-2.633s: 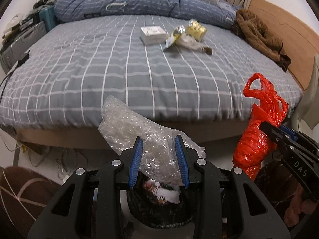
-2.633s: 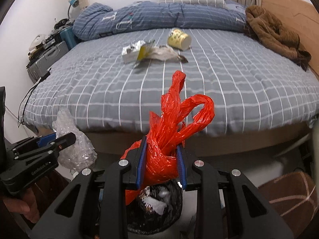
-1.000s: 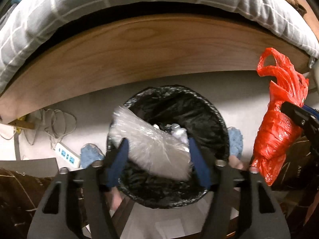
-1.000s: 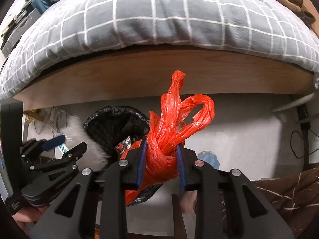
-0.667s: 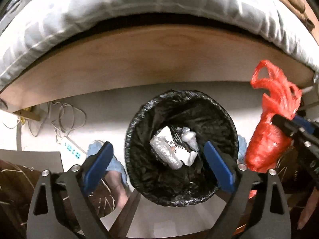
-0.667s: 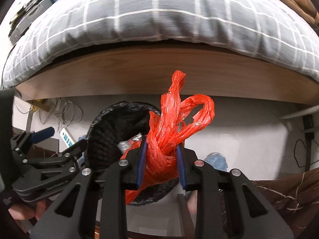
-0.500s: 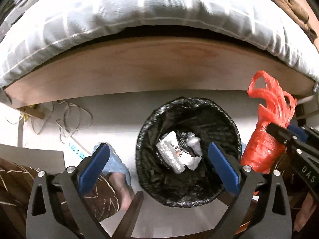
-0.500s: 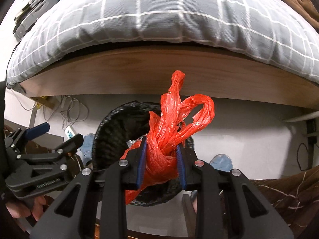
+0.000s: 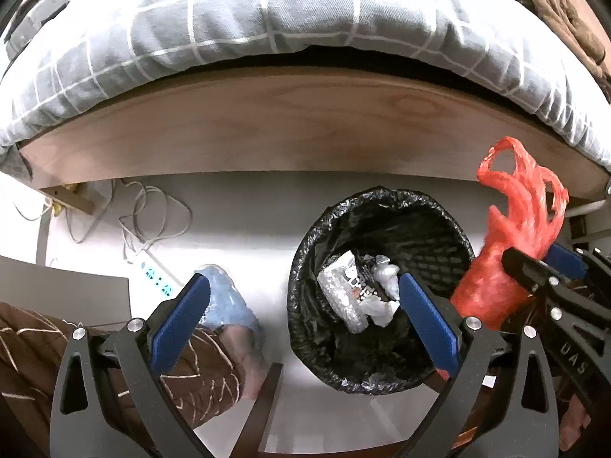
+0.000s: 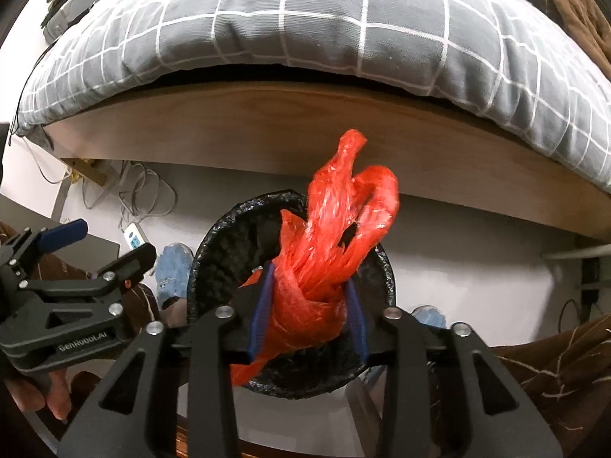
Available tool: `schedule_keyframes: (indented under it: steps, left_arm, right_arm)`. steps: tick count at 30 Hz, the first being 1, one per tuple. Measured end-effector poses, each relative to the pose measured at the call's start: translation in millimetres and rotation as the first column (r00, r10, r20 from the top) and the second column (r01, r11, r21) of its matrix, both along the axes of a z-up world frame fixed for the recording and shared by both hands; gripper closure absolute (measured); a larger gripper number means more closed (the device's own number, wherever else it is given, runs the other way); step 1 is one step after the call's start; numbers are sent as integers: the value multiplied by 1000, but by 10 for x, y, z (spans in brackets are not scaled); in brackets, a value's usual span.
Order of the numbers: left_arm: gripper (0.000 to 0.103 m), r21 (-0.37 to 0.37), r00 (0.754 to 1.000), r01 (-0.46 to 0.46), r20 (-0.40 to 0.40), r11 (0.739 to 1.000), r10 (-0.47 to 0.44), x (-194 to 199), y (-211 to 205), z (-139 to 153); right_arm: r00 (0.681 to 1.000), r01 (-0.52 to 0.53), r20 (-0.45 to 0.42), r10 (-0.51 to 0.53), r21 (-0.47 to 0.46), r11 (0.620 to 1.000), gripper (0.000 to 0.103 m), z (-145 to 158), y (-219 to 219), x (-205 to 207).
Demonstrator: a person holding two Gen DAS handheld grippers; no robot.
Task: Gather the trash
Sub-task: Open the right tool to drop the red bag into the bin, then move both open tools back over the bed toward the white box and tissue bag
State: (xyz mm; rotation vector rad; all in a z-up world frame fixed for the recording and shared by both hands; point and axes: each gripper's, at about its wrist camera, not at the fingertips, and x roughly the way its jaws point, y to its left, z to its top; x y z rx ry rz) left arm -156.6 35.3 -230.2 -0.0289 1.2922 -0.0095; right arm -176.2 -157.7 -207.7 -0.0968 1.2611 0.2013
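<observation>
A: Bag [image 10: 336, 244] material?
B: Thin red plastic film, glossy, crinkled. The bin [image 9: 382, 206] liner is black plastic, wrinkled, slightly shiny.
A: Gripper [image 9: 301, 316] finish?
B: Matt black plastic body, blue ribbed pads [image 9: 179, 320], bright metal screws.
A: Bed [image 9: 290, 129]?
B: Smooth wood-grain frame; grey checked woven cloth cover [image 10: 305, 19]. Floor [image 9: 244, 206]: smooth, pale.

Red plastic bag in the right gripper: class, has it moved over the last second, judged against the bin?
Yes. The red plastic bag has shifted left and now sits over the black-lined trash bin, still clamped by the right gripper.
</observation>
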Motion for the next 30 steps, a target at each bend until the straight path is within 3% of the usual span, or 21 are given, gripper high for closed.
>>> schedule_keyframes:
  steps: [10,18,23,30]
  left_arm:
    - [6,2,995,8,103,1000,-9,14,-40,320]
    - [6,-33,980,14,200,999,-7,52,-48,658]
    - [6,-37,963,27,270,999,-16,137,-108,883]
    - [6,-17,934,36,357,999,-27,312,-201,1170]
  right_arm:
    - [992,31,122,-30,-6,1000,37,393,-271,-18]
    - [951,66,303,-53,-30,997,15,845,-406,54]
    - [916,102,390,-91,-5,995,8,1084,-511,90]
    - [879,143,457,-133,13,990,7,1322,-647,178]
